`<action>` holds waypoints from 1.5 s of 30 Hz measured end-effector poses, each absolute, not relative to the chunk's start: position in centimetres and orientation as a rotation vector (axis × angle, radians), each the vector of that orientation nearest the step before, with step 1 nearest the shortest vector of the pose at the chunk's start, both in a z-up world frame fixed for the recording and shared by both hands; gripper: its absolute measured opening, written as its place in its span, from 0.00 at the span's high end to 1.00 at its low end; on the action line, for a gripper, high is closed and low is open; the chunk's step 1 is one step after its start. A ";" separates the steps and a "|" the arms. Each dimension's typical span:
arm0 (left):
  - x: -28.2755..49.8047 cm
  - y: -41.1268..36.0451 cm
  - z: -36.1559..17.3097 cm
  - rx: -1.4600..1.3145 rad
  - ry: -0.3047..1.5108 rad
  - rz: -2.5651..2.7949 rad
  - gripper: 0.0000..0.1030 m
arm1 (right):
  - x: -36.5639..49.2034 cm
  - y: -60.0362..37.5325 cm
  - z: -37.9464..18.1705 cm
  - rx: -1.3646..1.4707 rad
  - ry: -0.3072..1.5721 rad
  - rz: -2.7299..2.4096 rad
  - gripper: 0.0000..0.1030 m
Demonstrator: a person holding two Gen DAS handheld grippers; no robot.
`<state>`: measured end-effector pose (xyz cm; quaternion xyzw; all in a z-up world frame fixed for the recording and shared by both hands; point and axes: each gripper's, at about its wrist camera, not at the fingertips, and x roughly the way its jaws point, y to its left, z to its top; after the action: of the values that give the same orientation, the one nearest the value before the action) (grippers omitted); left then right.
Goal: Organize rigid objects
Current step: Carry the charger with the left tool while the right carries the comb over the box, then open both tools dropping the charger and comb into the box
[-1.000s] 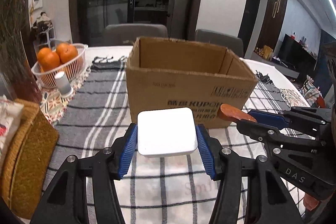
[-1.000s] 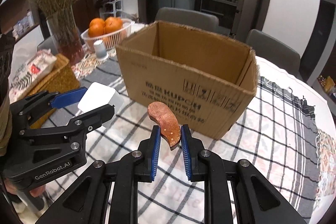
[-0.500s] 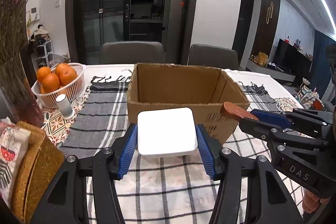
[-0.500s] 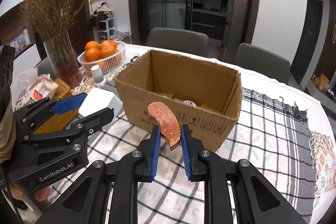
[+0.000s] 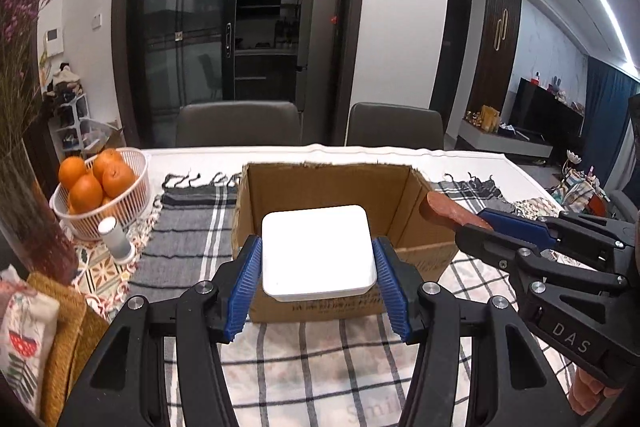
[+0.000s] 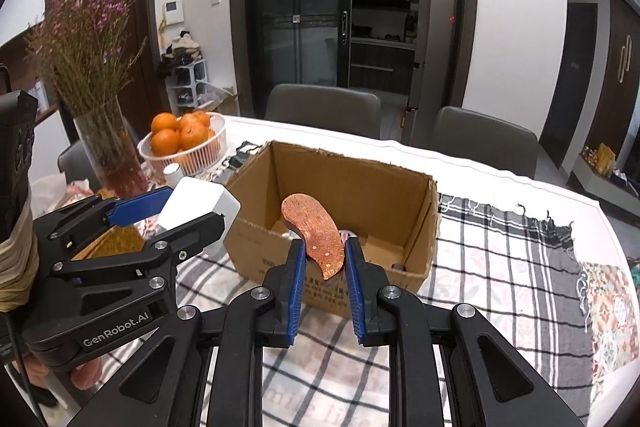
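Note:
My left gripper [image 5: 318, 283] is shut on a flat white square box [image 5: 317, 251] and holds it in the air above the near wall of an open cardboard box [image 5: 400, 187]. My right gripper [image 6: 323, 279] is shut on a curved reddish-brown wooden handle [image 6: 314, 231], also raised over the cardboard box's [image 6: 420, 227] near wall. In the right wrist view the left gripper [image 6: 160, 223] with the white box [image 6: 196, 203] is at the left. In the left wrist view the right gripper [image 5: 516, 231] with the handle [image 5: 444, 213] is at the right. Some small items lie inside the cardboard box.
A white basket of oranges [image 6: 188, 147] and a small white cylinder [image 5: 114, 239] stand at the left, by a glass vase of dried flowers [image 6: 108, 147]. A woven basket [image 5: 64, 327] is at the near left. A checked cloth [image 6: 500, 267] covers the table; two grey chairs [image 6: 324, 107] behind.
Both grippers have risen with their loads. The cardboard box now sits lower in both views and its inside shows.

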<state>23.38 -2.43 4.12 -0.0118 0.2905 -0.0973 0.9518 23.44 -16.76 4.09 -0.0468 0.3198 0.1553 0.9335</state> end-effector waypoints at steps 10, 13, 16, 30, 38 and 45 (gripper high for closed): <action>25.2 -2.9 6.3 0.004 0.555 -0.213 0.47 | 25.0 -17.2 5.6 -0.074 0.627 0.298 0.79; 25.9 -3.0 6.6 0.004 0.552 -0.220 0.47 | 25.5 -17.3 6.0 -0.070 0.619 0.292 0.79; 26.7 -3.0 6.9 0.001 0.555 -0.226 0.47 | 26.1 -17.1 6.3 -0.071 0.615 0.287 0.79; 30.4 -3.1 6.8 0.018 0.592 -0.227 0.47 | 29.8 -16.8 6.4 -0.086 0.641 0.275 0.79; 32.6 -3.3 5.4 0.028 0.652 -0.228 0.47 | 31.7 -16.7 5.2 -0.088 0.678 0.275 0.79; 34.6 -3.8 3.9 0.037 0.730 -0.247 0.46 | 33.4 -16.7 3.6 -0.084 0.726 0.271 0.79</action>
<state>34.61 -3.78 3.95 0.0178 0.3559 -0.1205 0.9265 33.42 -16.71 3.60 -0.0412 0.3539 0.1320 0.9250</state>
